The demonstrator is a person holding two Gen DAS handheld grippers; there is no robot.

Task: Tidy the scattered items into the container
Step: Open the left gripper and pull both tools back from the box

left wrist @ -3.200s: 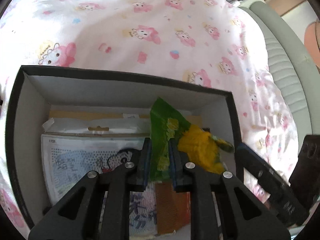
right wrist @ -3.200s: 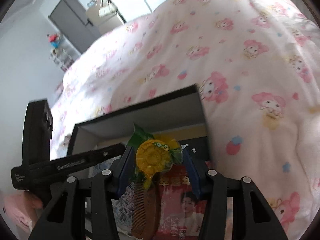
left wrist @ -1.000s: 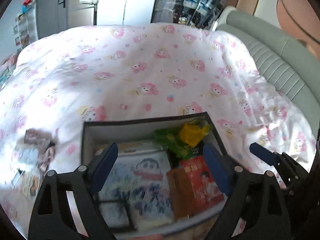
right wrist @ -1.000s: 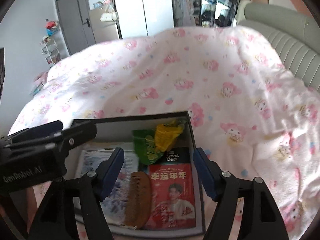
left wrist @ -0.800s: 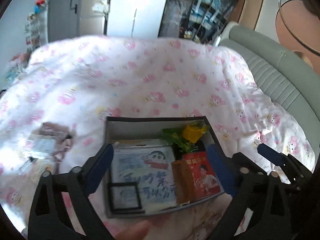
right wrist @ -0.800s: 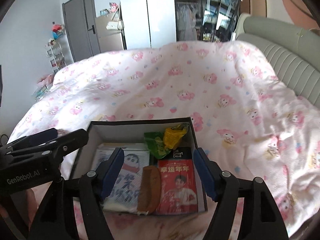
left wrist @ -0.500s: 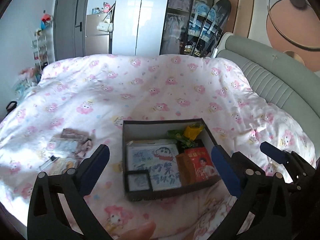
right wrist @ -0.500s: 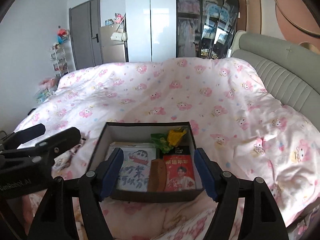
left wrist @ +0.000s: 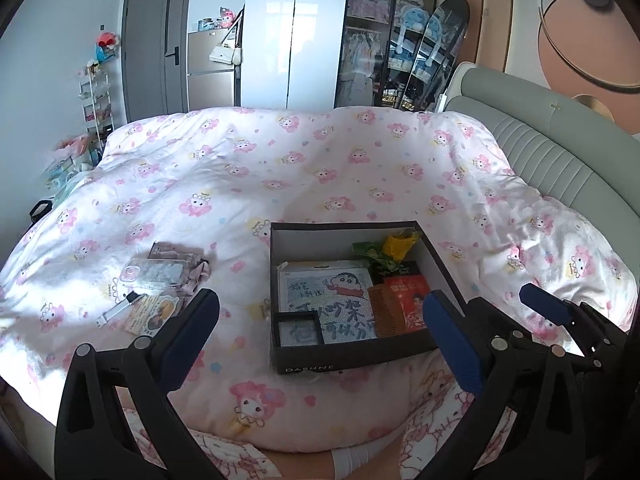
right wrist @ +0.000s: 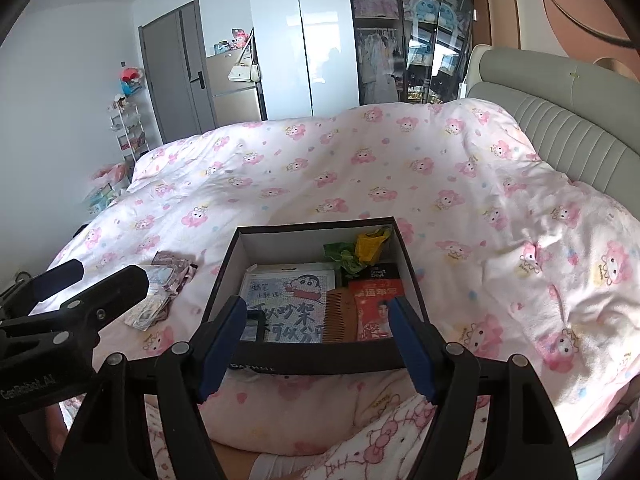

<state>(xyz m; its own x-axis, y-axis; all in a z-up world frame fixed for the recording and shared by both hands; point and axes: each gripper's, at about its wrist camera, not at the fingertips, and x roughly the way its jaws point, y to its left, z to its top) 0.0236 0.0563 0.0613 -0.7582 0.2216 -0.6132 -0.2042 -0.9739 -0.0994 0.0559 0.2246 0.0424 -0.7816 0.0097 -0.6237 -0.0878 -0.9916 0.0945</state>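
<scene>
Both grippers spread wide, empty, raised before box [left wrist: 352, 360]

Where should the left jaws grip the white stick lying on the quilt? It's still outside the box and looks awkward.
Grip the white stick across its narrow middle, coming straight down from above: it lies flat on the quilt, its dark-tipped end beside the card.

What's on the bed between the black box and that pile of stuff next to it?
Nothing but bare pink quilt. The left wrist view shows an open strip of it between the black box and the pile of stuff.
</scene>
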